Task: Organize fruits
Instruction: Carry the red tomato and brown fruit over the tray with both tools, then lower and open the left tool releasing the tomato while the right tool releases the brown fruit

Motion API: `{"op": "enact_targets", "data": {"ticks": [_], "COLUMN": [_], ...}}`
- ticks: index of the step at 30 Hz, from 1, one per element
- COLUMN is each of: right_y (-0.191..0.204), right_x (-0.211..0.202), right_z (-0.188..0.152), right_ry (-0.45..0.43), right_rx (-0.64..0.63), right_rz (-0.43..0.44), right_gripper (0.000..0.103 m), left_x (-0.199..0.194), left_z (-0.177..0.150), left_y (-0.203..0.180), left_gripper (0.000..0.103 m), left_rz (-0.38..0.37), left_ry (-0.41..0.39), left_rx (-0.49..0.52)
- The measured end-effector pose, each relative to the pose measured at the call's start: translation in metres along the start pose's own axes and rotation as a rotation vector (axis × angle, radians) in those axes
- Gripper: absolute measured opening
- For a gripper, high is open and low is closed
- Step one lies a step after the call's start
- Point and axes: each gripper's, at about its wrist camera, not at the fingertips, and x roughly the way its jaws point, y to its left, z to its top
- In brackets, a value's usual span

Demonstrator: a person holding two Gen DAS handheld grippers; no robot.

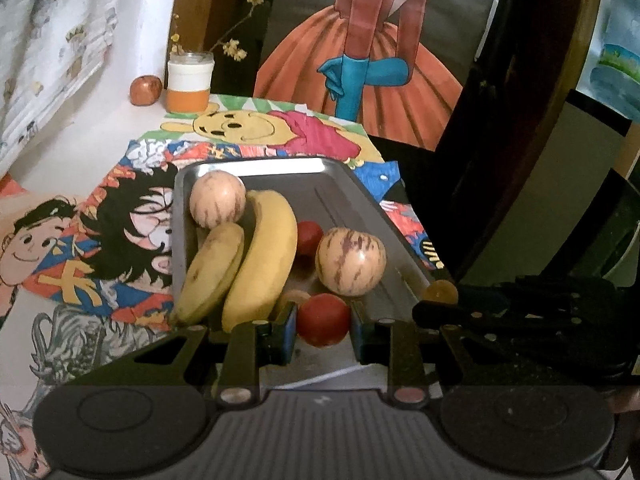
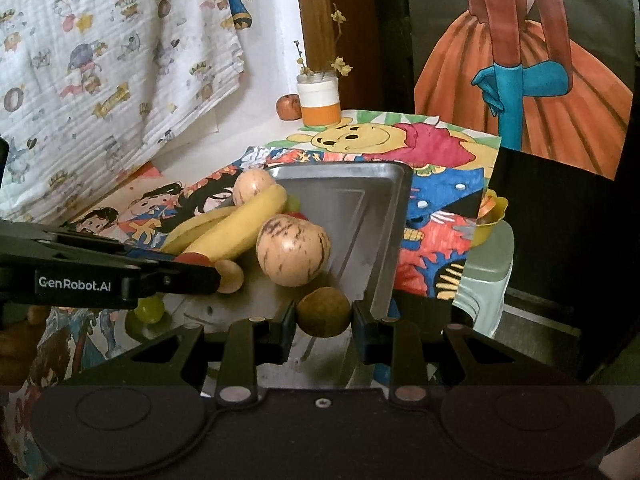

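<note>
My table's far edge: 1 white-and-orange jar holding yellow-flowered twigs | cartoon drawings cover the top | printed cloth hangs at left

White tabletop: cartoon drawings, steel tray, jar, small fruit.

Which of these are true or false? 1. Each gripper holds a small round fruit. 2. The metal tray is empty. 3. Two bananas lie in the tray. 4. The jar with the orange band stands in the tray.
1. True: the left gripper is shut on a red fruit, the right gripper on a brown fruit.
2. False: the metal tray holds fruit.
3. True: the bananas lie side by side.
4. False: the jar stands beyond it.
</note>
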Motion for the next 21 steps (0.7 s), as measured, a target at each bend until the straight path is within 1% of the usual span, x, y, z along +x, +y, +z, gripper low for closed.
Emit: {"op": "enact_targets", "data": {"ticks": [21], "right_y": [0.006], "right_x": [0.002], "right_z": [-0.014], "right_ry": [0.009], "right_rx": [-0.002], "right_rz": [0.011], "right_gripper": [0.032], "left_x": [0.009], "left_z": [-0.012], "left_y": [0.002], "left_gripper": [0.03], "left_rz": [0.01], "left_ry": [0.057], "left_rx": [0.0]}}
